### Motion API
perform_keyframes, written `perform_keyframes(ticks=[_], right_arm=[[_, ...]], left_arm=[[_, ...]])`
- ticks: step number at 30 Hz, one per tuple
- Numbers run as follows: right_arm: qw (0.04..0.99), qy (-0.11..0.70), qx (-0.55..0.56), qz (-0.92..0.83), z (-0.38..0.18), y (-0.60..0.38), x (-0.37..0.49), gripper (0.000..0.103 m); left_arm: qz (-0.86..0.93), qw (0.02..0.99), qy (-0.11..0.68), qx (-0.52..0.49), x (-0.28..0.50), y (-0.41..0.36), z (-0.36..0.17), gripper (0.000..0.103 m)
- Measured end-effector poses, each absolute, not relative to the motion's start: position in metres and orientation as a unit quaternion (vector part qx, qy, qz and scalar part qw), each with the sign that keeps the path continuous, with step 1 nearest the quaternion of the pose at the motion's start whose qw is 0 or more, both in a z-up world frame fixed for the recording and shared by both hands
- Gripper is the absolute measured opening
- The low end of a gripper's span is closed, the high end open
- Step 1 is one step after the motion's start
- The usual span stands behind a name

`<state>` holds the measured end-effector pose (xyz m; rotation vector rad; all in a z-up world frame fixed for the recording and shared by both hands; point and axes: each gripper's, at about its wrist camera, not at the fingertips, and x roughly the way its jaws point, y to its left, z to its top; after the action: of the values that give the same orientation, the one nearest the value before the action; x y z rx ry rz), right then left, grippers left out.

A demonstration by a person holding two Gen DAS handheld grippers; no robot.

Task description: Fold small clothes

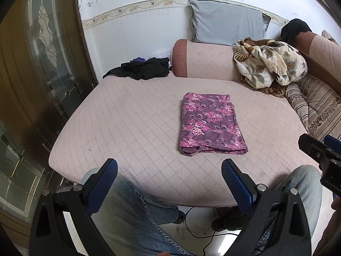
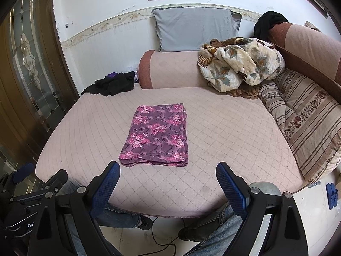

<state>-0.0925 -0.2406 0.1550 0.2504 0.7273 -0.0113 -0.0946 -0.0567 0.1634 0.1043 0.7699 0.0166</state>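
A purple cloth with pink flowers (image 1: 210, 123) (image 2: 156, 135) lies folded into a neat rectangle in the middle of the pink quilted sofa seat (image 1: 132, 128) (image 2: 223, 132). My left gripper (image 1: 169, 166) hovers open over the seat's front edge, short of the cloth and holding nothing. My right gripper (image 2: 168, 169) is also open and empty, just in front of the cloth's near edge. The right gripper's body (image 1: 321, 155) shows at the right edge of the left wrist view. The left gripper's body (image 2: 32, 194) shows at the lower left of the right wrist view.
A heap of black and purple clothes (image 1: 140, 68) (image 2: 113, 84) sits at the seat's back left corner. A floral blanket (image 1: 268, 64) (image 2: 238, 64), a striped pillow (image 2: 302, 119) and a grey pillow (image 1: 228, 21) crowd the back right. A person's jeans-clad knees (image 1: 136, 217) and a floor cable (image 2: 164, 243) lie below.
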Motion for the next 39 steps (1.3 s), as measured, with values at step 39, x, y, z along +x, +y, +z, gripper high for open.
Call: perform_keyframes(ticks=[39], right_arm=[[0.927, 0.360, 0.105, 0.012, 0.150, -0.253, -0.081, 0.094]], left_arm=[[0.002, 0.927, 0.373, 0.048, -0.092, -0.056, 0.165, 0.098]])
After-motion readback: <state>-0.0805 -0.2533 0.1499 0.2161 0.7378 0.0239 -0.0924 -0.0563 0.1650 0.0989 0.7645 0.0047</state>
